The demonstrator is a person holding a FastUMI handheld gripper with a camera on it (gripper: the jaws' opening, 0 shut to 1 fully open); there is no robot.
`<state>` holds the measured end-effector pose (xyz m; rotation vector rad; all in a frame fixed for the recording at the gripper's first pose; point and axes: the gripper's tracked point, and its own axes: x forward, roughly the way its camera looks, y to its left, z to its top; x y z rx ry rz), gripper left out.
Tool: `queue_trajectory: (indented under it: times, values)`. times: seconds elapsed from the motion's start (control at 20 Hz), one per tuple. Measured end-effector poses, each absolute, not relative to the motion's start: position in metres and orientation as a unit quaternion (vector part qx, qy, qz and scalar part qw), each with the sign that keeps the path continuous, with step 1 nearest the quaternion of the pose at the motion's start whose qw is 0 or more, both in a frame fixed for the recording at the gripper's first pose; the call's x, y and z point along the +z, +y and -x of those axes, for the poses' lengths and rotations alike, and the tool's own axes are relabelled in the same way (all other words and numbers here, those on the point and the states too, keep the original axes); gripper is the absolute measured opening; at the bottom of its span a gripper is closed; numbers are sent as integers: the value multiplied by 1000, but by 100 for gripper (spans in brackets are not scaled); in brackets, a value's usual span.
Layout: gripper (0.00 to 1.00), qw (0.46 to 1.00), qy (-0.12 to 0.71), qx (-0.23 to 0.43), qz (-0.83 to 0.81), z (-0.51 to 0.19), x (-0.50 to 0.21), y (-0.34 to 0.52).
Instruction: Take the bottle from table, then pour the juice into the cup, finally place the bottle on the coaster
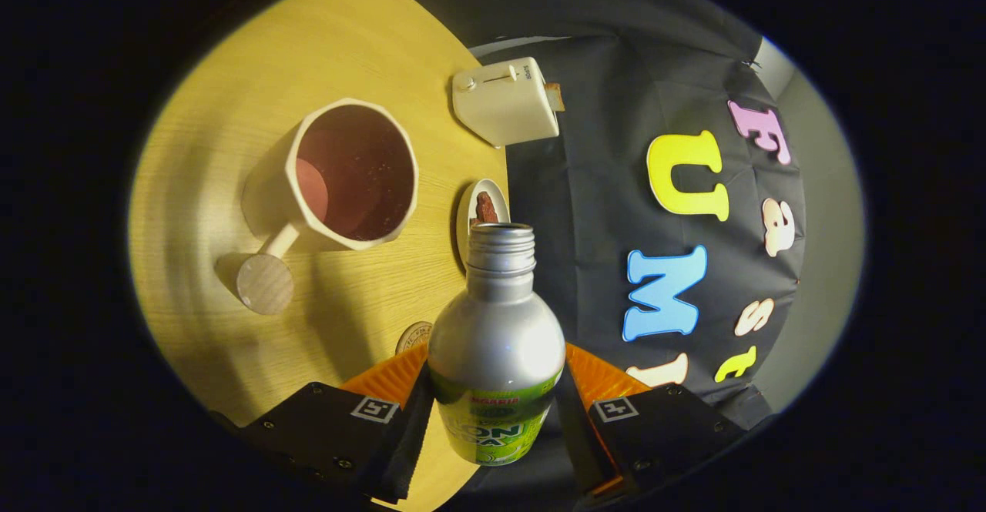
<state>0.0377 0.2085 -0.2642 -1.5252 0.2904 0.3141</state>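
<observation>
The bottle (497,343) is clamped between the fingers (400,389) of the gripper (493,412), both pressed on its lower body; it is held clear of the bench (231,112), cap off, long axis running straight ahead. The cup (350,173) lies beyond and to the left of the open mouth, apart from it; a tilt toward that side is judged to be called for. A round disc (414,337), possibly the coaster, is glimpsed just beside the bottle; identity cannot be told.

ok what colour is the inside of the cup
Dark reddish brown inside the cream cup, seen best in the gripper view, beyond the bottle held in the jaws.
</observation>
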Motion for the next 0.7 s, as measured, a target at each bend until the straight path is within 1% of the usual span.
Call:
queue_trajectory:
  times: [0.7]
  values:
    - [77, 624, 96, 153, 760, -40, -258, 222]
